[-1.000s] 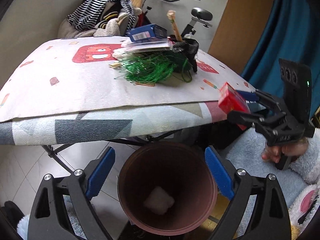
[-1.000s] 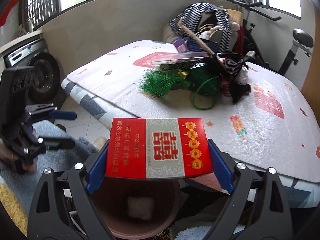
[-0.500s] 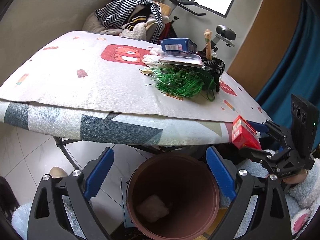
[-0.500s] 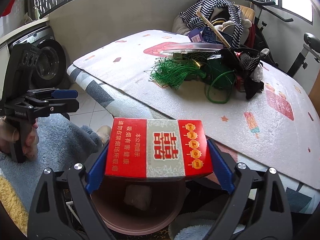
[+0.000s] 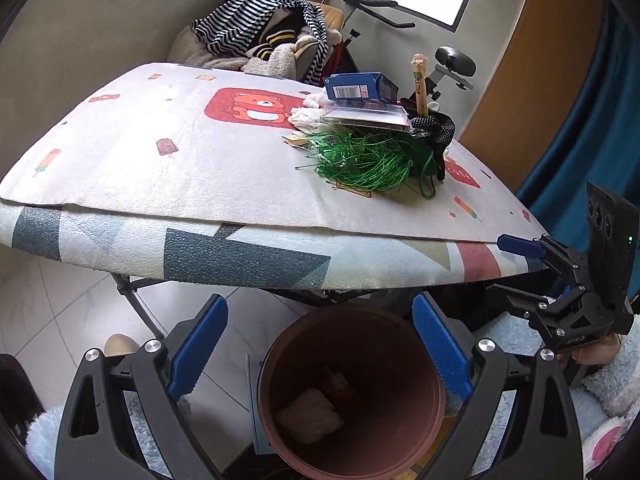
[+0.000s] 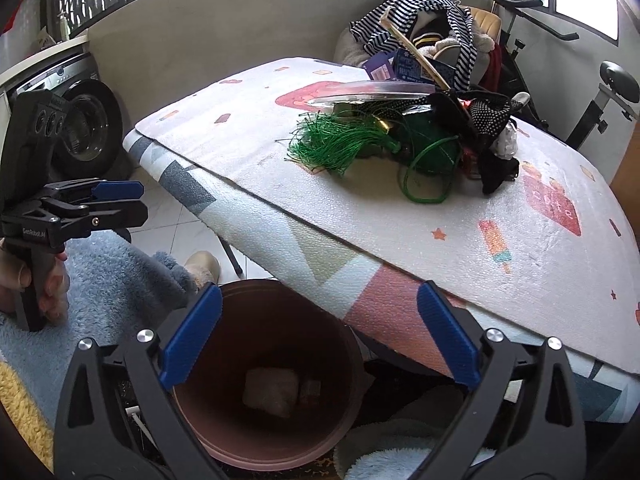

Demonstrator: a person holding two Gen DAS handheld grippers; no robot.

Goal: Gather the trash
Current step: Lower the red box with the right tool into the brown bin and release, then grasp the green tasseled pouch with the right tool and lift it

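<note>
Both my claws hang over the brown bin, which stands on the floor under the near edge of the table. My right gripper has its blue pads spread wide apart with nothing between them; through the gap I look straight down into the bin. My left gripper is just as wide open, also bare, and it too frames the bin's mouth.

At the bottom of the bin lies a white crumpled wad, and touching it on one side is a small red box, dim in the shadow. In the left view the same red box lies just behind the wad.

Seen from the left claw, my right gripper hovers beside the bin, level with the table edge, its fingers parted and clear of everything. Seen from the right claw, my left gripper sits out to the bin's other side, above the blue rug.

Above the bin, on the table top, the remaining heap waits: green string, a black dotted cloth, a blue carton.
</note>
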